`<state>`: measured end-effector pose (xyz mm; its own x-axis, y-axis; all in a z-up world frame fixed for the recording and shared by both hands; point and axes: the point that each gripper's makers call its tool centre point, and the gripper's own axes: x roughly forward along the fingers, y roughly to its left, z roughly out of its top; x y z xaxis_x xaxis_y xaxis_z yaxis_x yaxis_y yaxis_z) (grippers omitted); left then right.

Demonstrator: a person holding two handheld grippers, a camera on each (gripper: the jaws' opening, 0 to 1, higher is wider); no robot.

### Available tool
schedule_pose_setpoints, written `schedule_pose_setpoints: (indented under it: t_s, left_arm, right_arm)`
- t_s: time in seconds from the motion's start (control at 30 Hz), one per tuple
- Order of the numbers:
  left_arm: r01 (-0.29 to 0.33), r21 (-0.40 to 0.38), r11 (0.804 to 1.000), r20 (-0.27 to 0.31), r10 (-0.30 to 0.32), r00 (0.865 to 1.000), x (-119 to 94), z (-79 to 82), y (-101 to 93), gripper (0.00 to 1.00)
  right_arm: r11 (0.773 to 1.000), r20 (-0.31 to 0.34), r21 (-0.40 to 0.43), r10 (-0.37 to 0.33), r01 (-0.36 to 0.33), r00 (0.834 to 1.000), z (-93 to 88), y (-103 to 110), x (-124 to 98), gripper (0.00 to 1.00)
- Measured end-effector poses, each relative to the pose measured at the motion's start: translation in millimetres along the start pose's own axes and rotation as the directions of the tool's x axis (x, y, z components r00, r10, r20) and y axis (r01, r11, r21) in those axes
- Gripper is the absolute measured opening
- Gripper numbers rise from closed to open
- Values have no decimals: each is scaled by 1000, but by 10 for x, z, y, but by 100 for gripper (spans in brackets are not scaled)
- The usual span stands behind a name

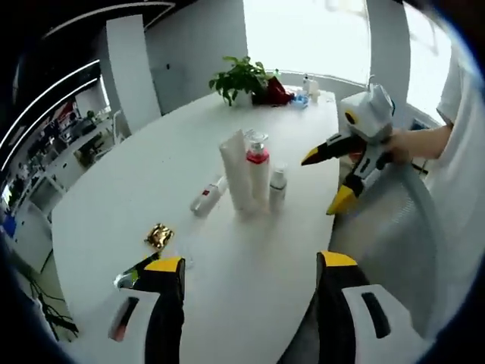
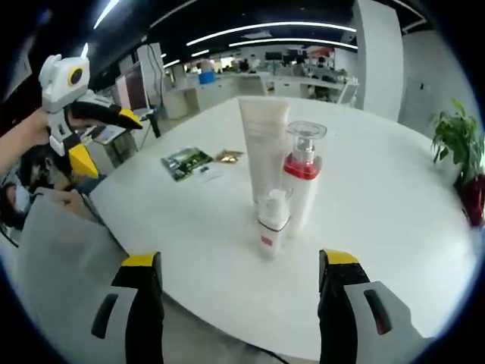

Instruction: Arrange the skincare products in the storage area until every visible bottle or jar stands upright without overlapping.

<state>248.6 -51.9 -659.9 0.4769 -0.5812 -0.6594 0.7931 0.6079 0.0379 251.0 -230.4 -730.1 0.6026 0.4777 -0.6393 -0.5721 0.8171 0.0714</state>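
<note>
A white tube [image 2: 263,144], a red-collared pump bottle [image 2: 301,178] and a small white bottle [image 2: 273,221] are being seen upright, clustered mid-worktop [image 2: 394,227]. Beside the tube, another bottle [image 1: 208,196] is lying flat. The left gripper [image 1: 250,269] and right gripper [image 2: 241,265] are being held near the tube, fingers spread, nothing pinched.

I see an open-plan office: rows of desks with monitors [image 2: 292,54], strip ceiling lights [image 2: 273,29], a white round counter [image 2: 394,197], potted plant [image 1: 241,77].
</note>
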Motion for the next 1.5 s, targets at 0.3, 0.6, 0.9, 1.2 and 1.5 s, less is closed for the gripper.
schedule_pose_setpoints:
  t_s: [0.3, 0.6, 0.9, 1.2, 1.5]
  left_arm:
    - [-55, -164, 985, 21, 60, 998, -39, -388, 5, 77]
    - [-84, -261, 962, 23, 93, 995, 31, -695, 37, 78]
    - [-153, -280, 948, -8, 157, 988, 58, -1058, 112, 77]
    - [-189, -181, 965, -57, 181, 982, 98, -1165, 94, 75]
    - [-200, -234, 952, -55, 192, 980, 87, -1189, 108, 73]
  right_arm:
    - [999, 15, -39, -35, 36, 999, 51, -39, -35, 81]
    - [999, 3, -45, -18, 18, 1000, 29, -1, 6, 83]
    - [997, -34, -73, -39, 36, 999, -43, -37, 32, 82]
    - [996, -55, -88, -40, 35, 998, -55, -10, 22, 81]
    - [999, -32, -22, -47, 46, 998, -42, -79, 36, 82]
